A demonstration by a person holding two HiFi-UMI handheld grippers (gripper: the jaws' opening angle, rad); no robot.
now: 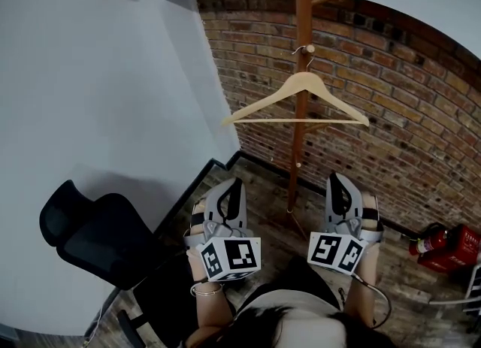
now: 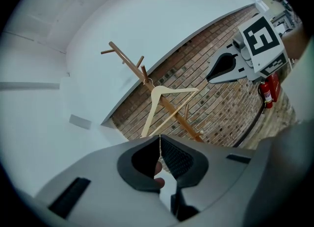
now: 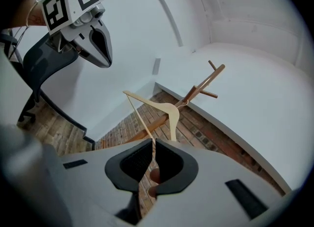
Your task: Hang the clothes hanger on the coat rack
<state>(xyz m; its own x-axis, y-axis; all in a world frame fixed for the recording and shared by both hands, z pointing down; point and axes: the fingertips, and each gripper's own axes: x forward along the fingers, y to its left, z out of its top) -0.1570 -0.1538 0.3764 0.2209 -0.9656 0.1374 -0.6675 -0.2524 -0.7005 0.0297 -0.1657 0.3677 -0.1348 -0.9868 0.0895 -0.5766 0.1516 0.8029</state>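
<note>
Hanging hanger (image 1: 302,81) seemingly clears brick wall (image 1: 398,106).

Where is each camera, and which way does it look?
Head view: on the person's head, facing down at the hanger on the coat rack; wrists, left gripper and right gripper show.
Left gripper view: on the left gripper, looking along its shut jaws toward the coat rack; right gripper shows.
Right gripper view: on the right gripper, looking along its shut jaws toward the coat rack; left gripper shows.
Shared: all three see the hung hanger.
</note>
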